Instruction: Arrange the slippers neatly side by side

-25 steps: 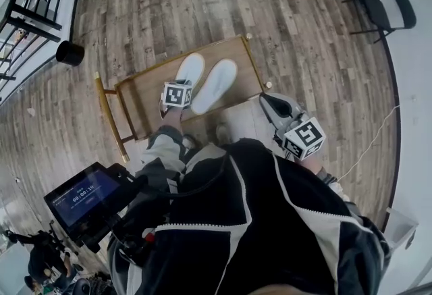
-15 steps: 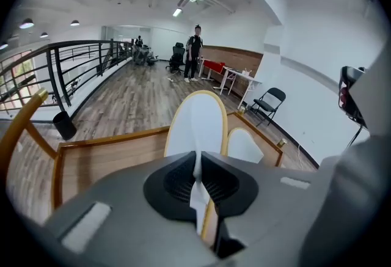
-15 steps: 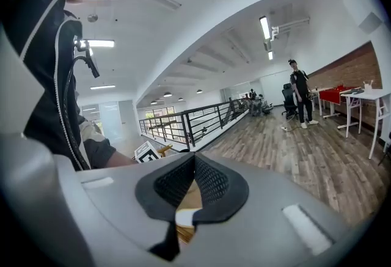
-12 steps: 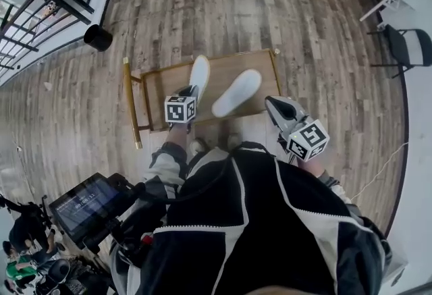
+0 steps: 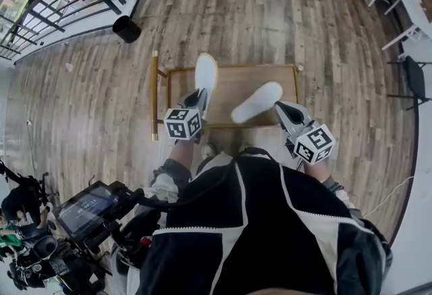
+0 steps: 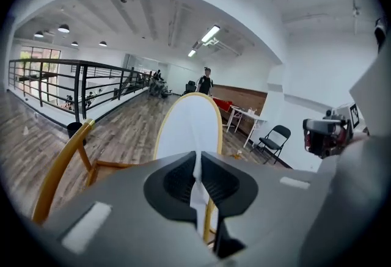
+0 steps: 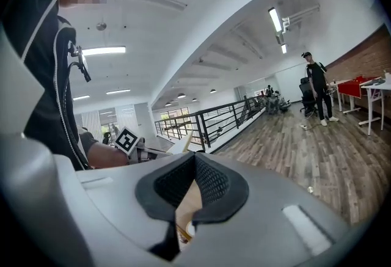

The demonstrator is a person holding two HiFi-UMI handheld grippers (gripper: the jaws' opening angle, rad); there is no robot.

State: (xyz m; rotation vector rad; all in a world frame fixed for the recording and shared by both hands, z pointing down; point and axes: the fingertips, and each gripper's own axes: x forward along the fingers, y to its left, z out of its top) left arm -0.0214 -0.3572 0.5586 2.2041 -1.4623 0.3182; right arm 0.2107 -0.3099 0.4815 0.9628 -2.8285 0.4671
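White and thin, the edge of the left slipper [image 6: 189, 125] stands pinched between the jaws of the left claw [image 6: 197, 165], which are closed tight on its heel end. From there the slipper runs straight ahead of the claw, its pale oval with a yellowish rim filling the middle of the left gripper view. In the head view the same slipper [image 5: 206, 74] reaches from the left claw [image 5: 198, 96] out across the wooden surface [image 5: 233, 77], toe at the far edge. Whether it rests on the wood or is held slightly off it cannot be told.

The right slipper [image 5: 256, 102] lies on the surface just ahead and to the left of the right claw [image 5: 280, 108], angled, with its heel end close to the claw tips and its toe pointing away and to the right. The two slippers are apart and not parallel, nearer each other at the heels than at the toes.

The right claw [image 7: 194, 159] has its jaws brought together at the tips with nothing gripped; only a strip of the wood shows in the gap lower down. Left of it, the marker cube [image 7: 127, 139] of the other claw is in sight.

A yellow bar [image 5: 154, 94] runs along the surface's side beyond the left claw, and a black bin [image 5: 126, 28] stands on the plank floor [image 5: 270, 10] farther off.
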